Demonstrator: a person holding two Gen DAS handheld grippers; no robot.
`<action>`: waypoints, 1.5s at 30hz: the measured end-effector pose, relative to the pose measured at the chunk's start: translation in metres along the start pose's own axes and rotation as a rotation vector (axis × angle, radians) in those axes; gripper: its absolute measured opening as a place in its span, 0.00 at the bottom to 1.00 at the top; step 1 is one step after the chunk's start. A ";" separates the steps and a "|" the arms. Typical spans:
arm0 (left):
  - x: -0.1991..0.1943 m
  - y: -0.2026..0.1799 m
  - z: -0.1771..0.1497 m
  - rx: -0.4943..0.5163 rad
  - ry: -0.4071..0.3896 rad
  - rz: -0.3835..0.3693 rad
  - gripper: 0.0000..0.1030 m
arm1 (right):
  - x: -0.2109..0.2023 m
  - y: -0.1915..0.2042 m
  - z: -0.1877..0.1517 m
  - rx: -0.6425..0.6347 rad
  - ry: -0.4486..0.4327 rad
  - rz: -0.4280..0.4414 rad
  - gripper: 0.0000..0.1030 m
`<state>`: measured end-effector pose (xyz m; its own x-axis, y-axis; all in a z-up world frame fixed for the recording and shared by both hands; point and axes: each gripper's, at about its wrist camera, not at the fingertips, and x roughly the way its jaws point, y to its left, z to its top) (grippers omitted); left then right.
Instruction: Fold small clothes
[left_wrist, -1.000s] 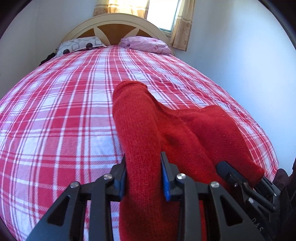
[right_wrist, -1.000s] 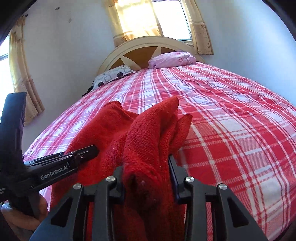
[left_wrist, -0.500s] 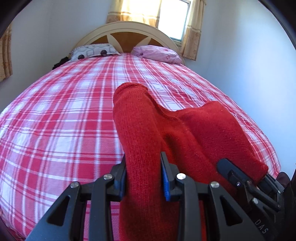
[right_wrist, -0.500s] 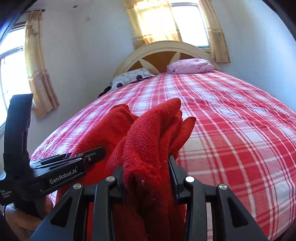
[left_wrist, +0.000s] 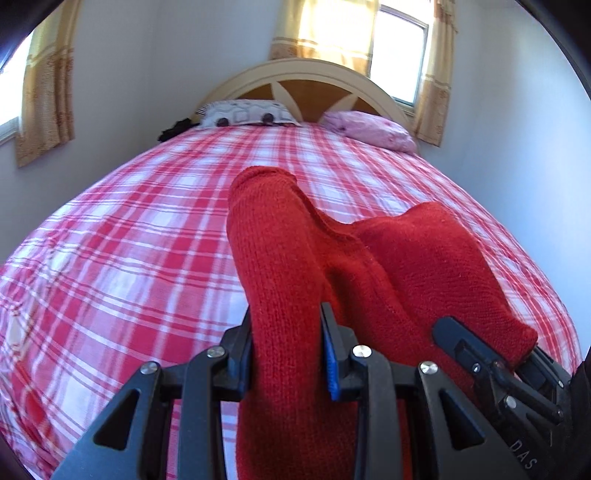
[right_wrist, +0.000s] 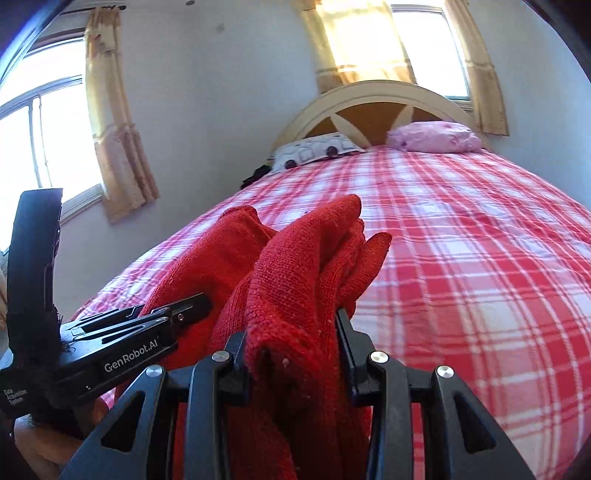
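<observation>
A red knitted garment (left_wrist: 280, 266) fills the lower middle of both wrist views, held up over the bed. My left gripper (left_wrist: 286, 354) is shut on a thick roll of it. The right gripper (right_wrist: 291, 350) is shut on a bunched, folded part of the same red garment (right_wrist: 306, 266). In the left wrist view the right gripper (left_wrist: 491, 354) shows at the lower right, under the knit. In the right wrist view the left gripper (right_wrist: 147, 325) shows at the lower left, with a hand (right_wrist: 40, 443) below it. The garment's lower part is hidden behind the fingers.
The bed (left_wrist: 129, 258) has a red and white checked cover. A patterned pillow (left_wrist: 243, 114) and a pink pillow (left_wrist: 369, 129) lie by the cream headboard (left_wrist: 306, 74). Curtained windows (right_wrist: 55, 129) and white walls surround the bed. A dark item (left_wrist: 175, 129) lies at the bed's far left edge.
Both grippers have moved across the bed and tilted upward, still gripping the red garment. More of the walls, headboard and windows shows now. The grips look unchanged.
</observation>
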<state>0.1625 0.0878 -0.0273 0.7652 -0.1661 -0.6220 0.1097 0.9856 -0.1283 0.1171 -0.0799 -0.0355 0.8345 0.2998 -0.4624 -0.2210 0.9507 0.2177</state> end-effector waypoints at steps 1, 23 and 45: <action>0.002 0.008 0.004 -0.002 -0.005 0.013 0.31 | 0.004 0.005 0.002 -0.004 -0.003 0.007 0.36; 0.076 0.058 0.000 0.016 0.094 0.155 0.39 | 0.132 0.009 -0.015 0.188 0.200 0.028 0.39; 0.008 0.069 -0.022 0.024 0.057 0.282 0.90 | 0.043 0.051 -0.018 -0.096 0.090 0.026 0.32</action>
<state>0.1615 0.1536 -0.0581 0.7311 0.1134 -0.6727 -0.0869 0.9935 0.0731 0.1331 -0.0174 -0.0598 0.7798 0.3267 -0.5340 -0.2934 0.9443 0.1492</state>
